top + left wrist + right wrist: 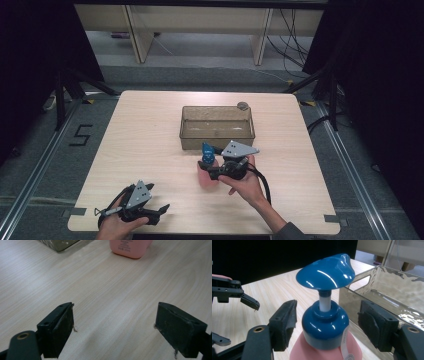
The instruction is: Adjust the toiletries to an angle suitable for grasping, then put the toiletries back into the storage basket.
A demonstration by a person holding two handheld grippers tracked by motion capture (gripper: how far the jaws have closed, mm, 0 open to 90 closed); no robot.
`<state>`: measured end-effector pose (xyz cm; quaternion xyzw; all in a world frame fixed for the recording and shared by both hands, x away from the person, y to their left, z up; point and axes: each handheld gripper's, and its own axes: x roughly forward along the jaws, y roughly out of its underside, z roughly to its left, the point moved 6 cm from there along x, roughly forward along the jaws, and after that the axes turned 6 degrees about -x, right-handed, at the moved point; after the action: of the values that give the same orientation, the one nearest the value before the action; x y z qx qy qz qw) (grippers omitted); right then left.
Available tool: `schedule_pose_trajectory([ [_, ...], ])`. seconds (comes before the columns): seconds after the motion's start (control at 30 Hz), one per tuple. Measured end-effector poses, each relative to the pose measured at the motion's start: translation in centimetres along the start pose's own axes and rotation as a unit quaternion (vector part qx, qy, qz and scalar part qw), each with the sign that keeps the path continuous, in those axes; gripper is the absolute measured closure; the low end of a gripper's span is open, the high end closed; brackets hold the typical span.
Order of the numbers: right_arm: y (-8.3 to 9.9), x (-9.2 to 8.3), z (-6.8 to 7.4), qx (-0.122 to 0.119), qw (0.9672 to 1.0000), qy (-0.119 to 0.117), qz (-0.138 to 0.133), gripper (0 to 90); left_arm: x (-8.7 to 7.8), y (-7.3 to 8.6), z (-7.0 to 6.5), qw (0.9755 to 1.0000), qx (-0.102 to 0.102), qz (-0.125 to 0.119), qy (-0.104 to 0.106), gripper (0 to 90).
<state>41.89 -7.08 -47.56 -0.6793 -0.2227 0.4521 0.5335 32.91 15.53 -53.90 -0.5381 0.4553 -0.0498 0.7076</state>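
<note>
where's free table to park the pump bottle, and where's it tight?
Free: the light wooden table is bare left of the clear plastic bin, down to the left gripper. Also bare: the strip between bin and right edge. Tight: the pink bottle with blue pump stands close by the bin's near wall, between the right gripper's open jaws.

pink pump bottle (blue cap), upright, beside bin
</note>
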Motion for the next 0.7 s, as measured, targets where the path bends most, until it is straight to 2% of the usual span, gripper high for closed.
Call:
schedule_pose_trajectory([
  [0.03, -0.04, 0.14, 0.16, 0.001, 1.0, -0.003, -0.002, 32.9, 0.01, 0.02, -0.08, 1.0, -0.005, -0.001, 0.002, 14.8],
  [0.07, -0.05, 0.22, 0.09, -0.003, 1.0, -0.001, -0.003, 33.3, -0.04, 0.06, 0.13, 1.0, 0.006, 0.006, -0.003, 14.8],
  [0.17, -0.04, 0.27, 0.03, -0.008, 1.0, 0.001, 0.0, 34.3, -0.08, 0.03, 0.11, 0.9999, 0.009, 0.007, -0.001, 14.8],
  [0.2, -0.07, 0.36, -0.15, -0.022, 0.9998, 0.003, -0.003, 35.1, -0.1, 0.02, 0.11, 0.9999, 0.009, 0.009, -0.001, 14.9],
  [0.23, 0.0, 0.54, -0.23, -0.024, 0.9997, 0.007, -0.003, 36.5, -0.13, -0.01, 0.1, 0.9999, 0.013, 0.008, -0.001, 14.8],
  [0.27, 0.0, 0.54, -0.23, -0.024, 0.9997, 0.007, -0.003, 36.5, -0.13, 0.03, 0.07, 0.9999, 0.008, 0.008, -0.004, 14.8],
  [0.3, 0.06, 0.69, -0.04, -0.013, 0.9999, -0.006, -0.002, 37.2, -0.11, 0.02, 0.09, 0.9999, 0.01, 0.008, -0.001, 14.9],
  [0.4, 0.15, 0.73, -0.27, -0.019, 0.9998, 0.003, 0.001, 40.7, -0.17, 0.05, -0.02, 0.9999, 0.012, 0.009, 0.003, 14.8],
  [0.43, 0.2, 0.8, -0.19, -0.015, 0.9999, 0.0, 0.004, 41.7, -0.04, -0.04, -0.27, 1.0, -0.003, -0.003, 0.002, 14.8],
  [0.5, 0.27, 0.93, -0.11, -0.016, 0.9999, -0.001, 0.004, 43.4, -0.06, -0.06, -0.28, 1.0, -0.002, -0.003, 0.003, 14.8],
  [0.53, 0.29, 0.88, -0.26, -0.028, 0.9996, 0.001, 0.005, 43.9, -0.07, -0.08, -0.27, 1.0, -0.002, -0.003, 0.003, 14.8],
  [0.57, 0.41, 1.03, -0.07, -0.018, 0.9998, -0.009, 0.005, 45.4, -0.15, -0.11, -0.2, 1.0, 0.007, 0.0, 0.006, 14.8],
  [0.6, 0.41, 1.03, -0.07, -0.018, 0.9998, -0.009, 0.005, 45.4, -0.15, -0.11, -0.2, 1.0, 0.007, 0.0, 0.006, 14.9],
  [0.63, 0.4, 1.08, -0.36, -0.026, 0.9997, 0.003, -0.003, 45.9, -0.27, -0.07, -0.09, 0.9998, 0.016, 0.007, 0.005, 14.8],
  [0.67, 0.4, 1.08, -0.36, -0.026, 0.9997, 0.003, -0.003, 45.9, -0.31, -0.08, -0.09, 0.9998, 0.017, 0.008, 0.004, 14.8],
  [0.7, 0.39, 1.13, -0.24, -0.024, 0.9997, -0.009, -0.006, 48.0, -0.26, -0.1, -0.06, 0.9999, 0.017, 0.001, -0.004, 14.9],
])
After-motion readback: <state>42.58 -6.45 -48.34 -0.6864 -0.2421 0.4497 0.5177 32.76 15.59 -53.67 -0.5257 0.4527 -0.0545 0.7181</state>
